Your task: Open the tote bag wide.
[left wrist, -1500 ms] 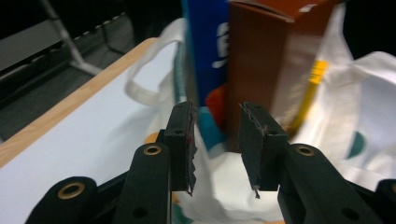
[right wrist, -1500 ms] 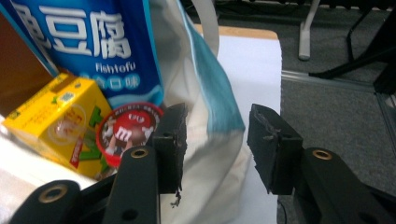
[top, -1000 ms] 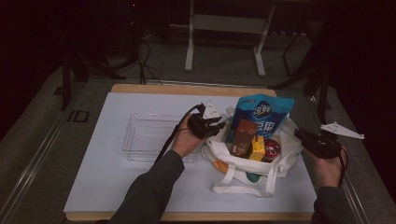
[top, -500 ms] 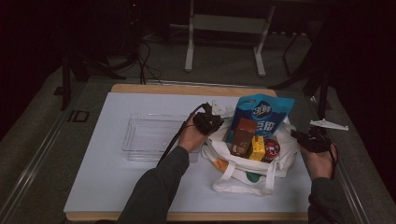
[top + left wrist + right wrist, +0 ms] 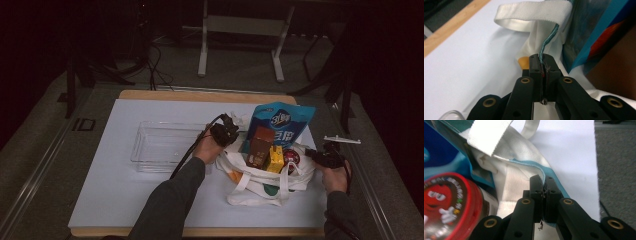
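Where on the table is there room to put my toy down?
Bare white table lies left of the tote bag, in front of the clear tray. Another strip runs behind the tray. It is crowded around the bag, where the left gripper and right gripper pinch its rim.

high: above, forward-down | gripper views: close, sharing tote bag (image 5: 260, 182)

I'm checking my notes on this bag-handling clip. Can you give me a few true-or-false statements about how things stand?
1. The left gripper is shut on the tote bag rim. True.
2. The right gripper hangs open above the bag. False: it is shut on the bag's teal-edged rim.
3. The clear plastic tray holds the blue pouch. False: the pouch stands in the bag.
4. A red-lidded candy tub sits inside the bag. True.
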### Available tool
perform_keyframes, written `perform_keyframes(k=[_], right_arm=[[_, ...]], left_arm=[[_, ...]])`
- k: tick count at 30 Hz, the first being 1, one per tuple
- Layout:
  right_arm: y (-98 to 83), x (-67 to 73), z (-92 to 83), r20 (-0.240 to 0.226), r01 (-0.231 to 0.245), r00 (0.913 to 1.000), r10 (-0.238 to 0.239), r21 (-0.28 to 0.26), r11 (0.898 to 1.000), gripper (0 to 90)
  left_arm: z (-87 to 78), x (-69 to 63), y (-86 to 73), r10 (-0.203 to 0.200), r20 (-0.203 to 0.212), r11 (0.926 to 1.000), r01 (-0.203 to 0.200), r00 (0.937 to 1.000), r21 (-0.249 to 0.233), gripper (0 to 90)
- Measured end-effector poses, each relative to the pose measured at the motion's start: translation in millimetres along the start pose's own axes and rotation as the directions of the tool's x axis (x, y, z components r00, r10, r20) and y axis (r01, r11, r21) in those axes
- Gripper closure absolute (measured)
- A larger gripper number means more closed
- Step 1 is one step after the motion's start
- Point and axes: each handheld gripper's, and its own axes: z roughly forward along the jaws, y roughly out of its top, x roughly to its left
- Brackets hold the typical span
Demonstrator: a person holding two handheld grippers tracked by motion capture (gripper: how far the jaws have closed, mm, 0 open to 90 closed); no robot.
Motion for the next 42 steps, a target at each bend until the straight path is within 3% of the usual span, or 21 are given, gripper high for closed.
perform_keyframes(k=[6, 10, 13, 17, 23, 27, 31, 35, 37, 38, 42], right_arm=[[1.3, 2.3, -0.8, 0.011, -0.008, 0.9999, 0.008, 0.002, 1.000, 87.1], [4.0, 6.1, -5.3, 0.023, 0.005, 0.9997, -0.005, -0.007, 1.000, 84.6], [4.7, 6.3, -14.4, 0.017, -0.002, 0.9999, 0.002, -0.042, 0.999, 79.8], [4.1, 7.1, -27.9, 0.002, 0.050, 0.9987, -0.050, -0.063, 0.997, 72.4], [-0.4, 10.3, -50.1, -0.002, 0.095, 0.9954, -0.096, -0.123, 0.988, 63.1], [-6.4, 17.2, -66.4, 0.013, 0.110, 0.9939, -0.109, -0.165, 0.980, 62.5], [-15.1, 32.1, -82.0, -0.021, 0.134, 0.9897, -0.142, -0.209, 0.969, 61.3], [-29.2, 51.5, -90.8, -0.079, 0.171, 0.9781, -0.192, -0.223, 0.960, 60.8], [-33.3, 55.7, -91.8, -0.091, 0.172, 0.9762, -0.197, -0.228, 0.958, 60.9], [-42.7, 64.2, -89.8, -0.132, 0.167, 0.9711, -0.199, -0.225, 0.960, 61.6], [-49.7, 70.2, -81.9, -0.153, 0.175, 0.9661, -0.208, -0.202, 0.964, 62.1]], left_arm=[[4.8, -0.2, 1.9, -0.073, -0.002, 0.9966, 0.073, 0.9973, 0.038, 87.9], [3.5, 1.4, 0.6, -0.077, 0.009, 0.9964, 0.077, 0.9970, 0.035, 87.8], [2.9, 1.2, -0.1, -0.068, 0.008, 0.9972, 0.068, 0.9977, 0.031, 87.5], [1.3, 1.4, -0.5, -0.065, 0.009, 0.9976, 0.064, 0.9979, 0.026, 87.3], [1.0, 0.8, -0.4, -0.068, 0.005, 0.9974, 0.068, 0.9977, 0.024, 87.1], [0.3, 1.2, -0.9, -0.071, 0.009, 0.9973, 0.071, 0.9975, 0.019, 87.1], [0.0, 2.5, -2.2, -0.088, 0.021, 0.9961, 0.088, 0.9959, 0.013, 87.1], [-0.8, 2.8, -3.2, -0.092, 0.026, 0.9958, 0.092, 0.9954, 0.009, 87.0], [-0.9, 2.6, -3.2, -0.093, 0.026, 0.9957, 0.092, 0.9954, 0.008, 87.0], [-0.9, 2.7, -3.1, -0.094, 0.025, 0.9955, 0.094, 0.9952, 0.008, 87.0], [-1.1, 2.6, -3.2, -0.098, 0.027, 0.9952, 0.097, 0.9949, 0.004, 86.9]])
